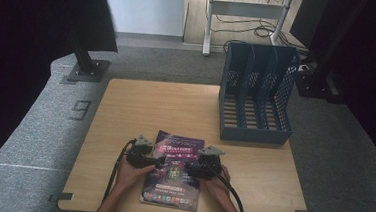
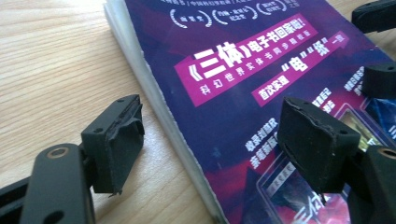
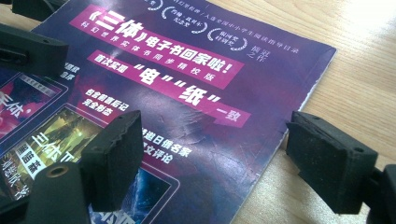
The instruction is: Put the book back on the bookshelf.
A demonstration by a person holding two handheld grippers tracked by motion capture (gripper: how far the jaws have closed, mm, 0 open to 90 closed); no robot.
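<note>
A purple magazine (image 1: 174, 171) with white and pink print lies flat near the table's front edge. My left gripper (image 1: 160, 160) stands open over its left edge: in the left gripper view (image 2: 215, 140) one jaw is above bare wood and the other above the cover (image 2: 243, 93). On the other side my right gripper (image 1: 187, 167) is open too. It straddles the right edge in the right gripper view (image 3: 219, 158), with the cover (image 3: 187, 107) under one jaw. Neither pair of jaws holds anything.
A dark blue file holder (image 1: 257, 96) with several slots stands at the table's back right corner. The wooden table (image 1: 150, 108) is bare behind the magazine. Beyond the table are grey carpet, black stand bases and cables.
</note>
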